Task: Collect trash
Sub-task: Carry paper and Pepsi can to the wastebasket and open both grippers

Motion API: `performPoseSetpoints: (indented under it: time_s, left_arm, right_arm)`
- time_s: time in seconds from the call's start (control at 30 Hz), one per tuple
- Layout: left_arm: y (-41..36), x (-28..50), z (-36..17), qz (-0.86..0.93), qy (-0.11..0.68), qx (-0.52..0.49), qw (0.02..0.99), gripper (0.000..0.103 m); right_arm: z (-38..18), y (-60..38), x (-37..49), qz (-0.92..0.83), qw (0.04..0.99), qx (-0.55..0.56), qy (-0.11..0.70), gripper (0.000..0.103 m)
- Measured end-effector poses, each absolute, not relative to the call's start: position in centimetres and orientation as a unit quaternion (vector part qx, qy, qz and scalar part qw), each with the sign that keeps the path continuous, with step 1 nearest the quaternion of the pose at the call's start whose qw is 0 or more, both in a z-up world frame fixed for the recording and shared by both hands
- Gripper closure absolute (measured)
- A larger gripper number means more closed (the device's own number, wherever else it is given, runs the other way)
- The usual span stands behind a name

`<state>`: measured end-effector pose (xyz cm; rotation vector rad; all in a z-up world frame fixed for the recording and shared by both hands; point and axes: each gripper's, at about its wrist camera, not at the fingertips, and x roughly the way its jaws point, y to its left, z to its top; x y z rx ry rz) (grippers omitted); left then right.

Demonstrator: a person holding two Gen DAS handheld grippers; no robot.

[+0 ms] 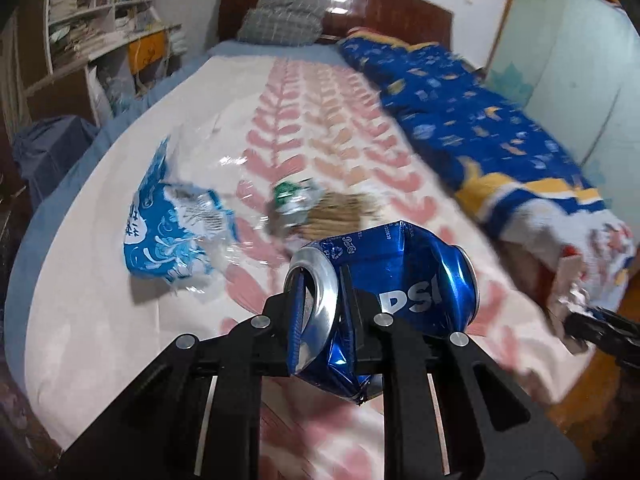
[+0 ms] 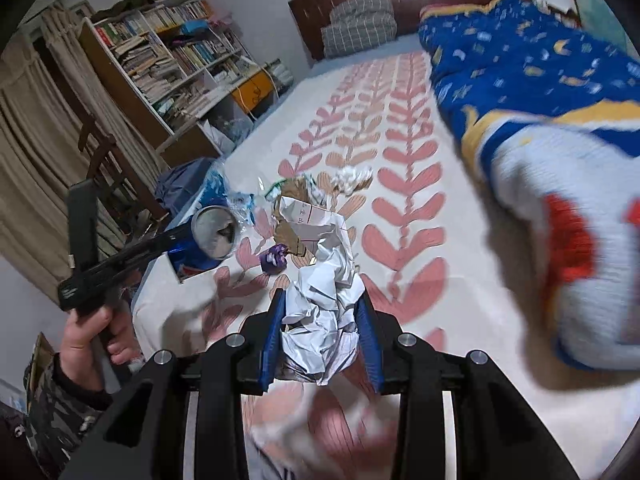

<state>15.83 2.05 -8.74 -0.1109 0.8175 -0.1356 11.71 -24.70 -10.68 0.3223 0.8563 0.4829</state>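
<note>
My left gripper [image 1: 320,292] is shut on a crushed blue Pepsi can [image 1: 400,276] and holds it above the bed; the can also shows in the right wrist view [image 2: 212,236]. My right gripper [image 2: 322,312] is shut on a crumpled white paper [image 2: 324,280], held above the bed. On the bedsheet [image 1: 120,312] lie a blue and white plastic wrapper [image 1: 168,232], a crushed green and silver wrapper [image 1: 292,200], a brown cardboard piece [image 1: 340,212], a small purple wrapper [image 2: 274,258] and a white tissue wad [image 2: 352,176].
A rolled blue quilt [image 1: 480,120] lies along the bed's right side. Grey pillows [image 1: 280,20] rest at the wooden headboard. A bookshelf [image 2: 160,60] and a dark blue bag [image 1: 52,144] stand left of the bed.
</note>
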Motion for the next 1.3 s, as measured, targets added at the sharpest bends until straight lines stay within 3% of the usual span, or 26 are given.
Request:
performPoseSetpoints:
  time_s: [0.3, 0.5, 0.67, 0.97, 1.13, 1.3]
  left_arm:
    - [-11.5, 7.8, -3.9, -0.195, 0.397, 0.003, 0.897, 0.087]
    - [-22.8, 3.4, -7.9, -0.293, 0.450, 0.042, 0.843, 0.087]
    - [-30.8, -0.1, -14.4, -0.356, 0.511, 0.132, 0.771, 0.087]
    - [-36.4, -1.2, -27.9, -0.293, 0.601, 0.258, 0.697, 0.087]
    - [-37.5, -1.2, -34.3, -0.267, 0.637, 0.307, 0.654, 0.087]
    - [-38.3, -2.2, -36.9, -0.261, 0.644, 0.338, 0.635, 0.086]
  right_arm:
    - [-5.8, -34.9, -0.8, 0.163, 0.892, 0.144, 0.397, 0.068]
    - [-8.1, -42.3, -9.4, 0.085, 0.882, 0.174, 0.430, 0.068]
    - [-14.4, -47.5, -15.0, 0.020, 0.854, 0.220, 0.471, 0.068]
    - [-30.0, -49.6, -20.2, -0.023, 0.777, 0.290, 0.558, 0.068]
    - [-38.1, -48.7, -20.1, -0.022, 0.739, 0.290, 0.607, 0.068]
    - [-43.1, -47.0, -17.0, -0.022, 0.706, 0.306, 0.638, 0.068]
